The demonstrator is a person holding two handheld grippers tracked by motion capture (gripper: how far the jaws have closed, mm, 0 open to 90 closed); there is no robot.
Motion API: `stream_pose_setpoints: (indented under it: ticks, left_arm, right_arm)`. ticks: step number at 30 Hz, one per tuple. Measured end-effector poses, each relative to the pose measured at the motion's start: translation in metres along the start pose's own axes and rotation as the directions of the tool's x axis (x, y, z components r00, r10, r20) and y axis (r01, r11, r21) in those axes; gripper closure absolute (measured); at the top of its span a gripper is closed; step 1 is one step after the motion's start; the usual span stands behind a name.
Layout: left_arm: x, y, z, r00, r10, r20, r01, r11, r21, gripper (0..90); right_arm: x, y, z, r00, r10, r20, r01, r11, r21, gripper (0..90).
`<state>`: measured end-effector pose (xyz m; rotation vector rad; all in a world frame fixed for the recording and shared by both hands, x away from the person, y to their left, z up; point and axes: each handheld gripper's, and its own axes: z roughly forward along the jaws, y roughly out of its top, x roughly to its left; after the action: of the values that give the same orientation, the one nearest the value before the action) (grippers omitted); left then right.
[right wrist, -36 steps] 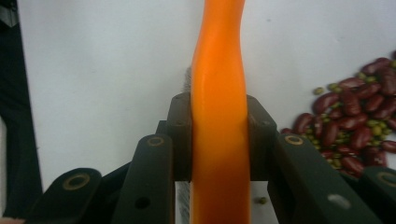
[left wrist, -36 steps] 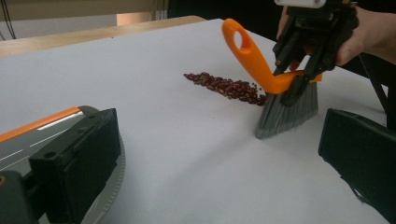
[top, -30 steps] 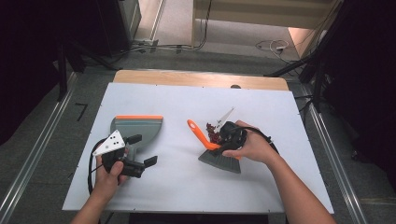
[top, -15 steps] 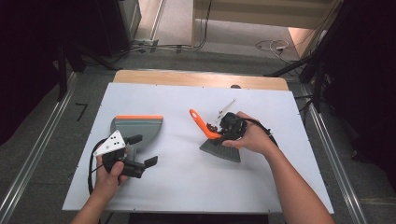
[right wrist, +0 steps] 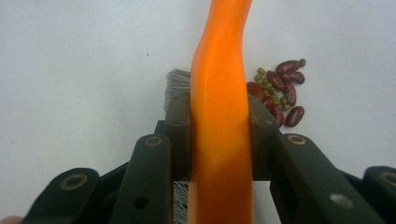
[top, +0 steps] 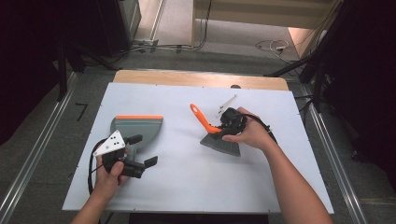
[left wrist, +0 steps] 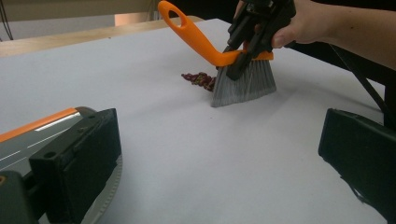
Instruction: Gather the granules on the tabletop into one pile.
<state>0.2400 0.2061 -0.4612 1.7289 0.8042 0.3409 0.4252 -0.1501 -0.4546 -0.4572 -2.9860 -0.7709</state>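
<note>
Right gripper clamped on a hand brush beside spilled beans; left gripper by a dustpan.

High view: one brush (top: 219, 135), a curved glossy orange plastic handle over a grey bristle fan, stood right of the white bench's (top: 196, 186) middle, its handle pointing toward the far left corner, squeezed in the right gripper (top: 225, 127). One flat grey dustpan (top: 137, 130), orange-lipped, lay near the left edge by the left gripper (top: 142, 150).
Left gripper view: its two black jaws stood wide apart, released; a small beans (left wrist: 200, 80) pile touched the bristles.
Right gripper view: about seven red kidney beans and tiny green ones lay beside the clamped handle.
</note>
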Motion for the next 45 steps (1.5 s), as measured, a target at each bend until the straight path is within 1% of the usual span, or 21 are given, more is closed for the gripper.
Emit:
stream_pose_setpoints:
  ticks: [2,3,4,5,7,9,10,11,12,13,15,16,21,24,25,26,27,29,33,39,45]
  left_arm:
    - [0.000,0.000,0.000,1.0000,-0.001,-0.001,0.001,1.0000,0.001,0.0]
    - [0.000,0.000,0.000,1.0000,-0.002,0.000,0.002,1.0000,0.001,0.0]
    - [0.000,0.000,0.000,1.0000,-0.002,0.000,0.002,1.0000,0.000,0.0]
    - [0.000,0.000,0.000,1.0000,-0.001,0.000,0.001,1.0000,0.001,0.0]
    - [0.000,0.000,0.001,1.0000,-0.002,0.002,0.002,1.0000,0.002,0.0]
    - [0.000,0.000,0.001,1.0000,-0.003,0.003,0.003,1.0000,0.002,0.0]
    - [0.000,0.000,0.001,1.0000,-0.002,0.002,0.002,1.0000,0.003,0.0]
    - [0.000,0.000,0.001,1.0000,-0.002,0.002,0.002,1.0000,0.002,0.0]
    - [0.000,0.000,0.000,1.0000,-0.001,0.001,0.001,1.0000,0.002,0.0]
    - [0.000,0.000,0.000,1.0000,-0.001,0.000,0.001,1.0000,0.003,0.0]
    - [0.000,0.000,0.000,1.0000,-0.002,0.000,0.002,1.0000,0.003,0.0]
    - [0.000,0.000,0.000,1.0000,-0.002,0.001,0.002,1.0000,0.003,0.0]
    - [0.000,0.000,0.001,1.0000,-0.001,0.001,0.001,1.0000,0.006,0.0]
    - [0.000,0.000,0.001,1.0000,-0.002,0.003,0.002,1.0000,0.005,0.0]
    - [0.000,-0.001,0.001,1.0000,-0.002,0.003,0.002,1.0000,0.005,0.0]
    - [0.000,0.000,0.001,1.0000,-0.002,0.002,0.002,1.0000,0.006,0.0]
    - [0.000,0.000,0.001,1.0000,-0.002,0.002,0.002,1.0000,0.005,0.0]
    - [0.000,0.000,0.001,1.0000,-0.005,0.002,0.005,1.0000,0.005,0.0]
    - [0.001,0.000,0.000,1.0000,-0.004,0.001,0.004,1.0000,0.006,0.0]
    - [0.001,-0.001,0.000,1.0000,-0.004,0.002,0.004,1.0000,0.005,0.0]
    - [0.000,-0.001,0.001,1.0000,-0.005,0.003,0.005,1.0000,0.006,0.0]
  right_arm:
    - [-0.001,0.001,0.000,1.0000,-0.002,0.002,0.002,1.000,-0.004,66.6]
    - [-0.003,0.002,0.001,0.9999,-0.016,0.004,0.016,1.000,-0.011,66.6]
    - [-0.004,0.002,0.000,0.9999,-0.006,0.015,0.007,1.000,-0.009,66.6]
    - [-0.004,0.003,0.001,1.0000,0.002,0.009,-0.002,1.000,-0.006,66.6]
    - [-0.007,0.003,0.001,0.9999,0.000,0.013,0.001,1.000,-0.010,66.6]
    - [-0.009,0.004,0.002,1.0000,0.002,0.006,-0.002,1.000,-0.010,66.6]
    - [-0.010,0.005,0.002,1.0000,-0.005,0.004,0.005,1.000,-0.016,66.5]
    - [-0.010,0.005,0.002,1.0000,0.001,0.001,-0.001,1.000,-0.011,66.6]
    - [-0.012,0.005,0.003,0.9999,-0.010,0.004,0.010,1.000,-0.021,66.6]
    - [-0.012,0.006,0.002,1.0000,-0.005,0.003,0.005,1.000,-0.016,66.5]
    - [-0.014,0.006,0.002,0.9998,-0.019,0.008,0.019,1.000,-0.019,66.5]
    - [-0.014,0.007,0.002,0.9998,-0.014,0.012,0.015,1.000,-0.021,66.5]
    - [-0.017,0.009,0.004,0.9989,-0.044,0.017,0.045,0.999,-0.031,66.5]
    - [-0.020,0.009,0.005,0.9988,-0.049,0.005,0.050,0.998,-0.037,66.4]
    - [-0.019,0.009,0.004,0.9993,-0.038,0.006,0.038,0.999,-0.035,66.5]
    - [-0.020,0.009,0.004,0.9995,-0.029,0.009,0.030,0.999,-0.035,66.5]
    - [-0.021,0.009,0.004,0.9993,-0.036,0.015,0.036,0.998,-0.043,66.5]
    - [-0.022,0.009,0.004,0.9995,-0.029,0.013,0.030,0.998,-0.046,66.6]
    - [-0.025,0.008,0.003,0.9988,-0.041,0.028,0.043,0.997,-0.065,66.6]
    - [-0.029,0.007,0.002,0.9977,-0.038,0.056,0.043,0.995,-0.092,66.6]
    - [-0.030,0.006,0.002,0.9961,-0.064,0.061,0.071,0.991,-0.111,66.5]
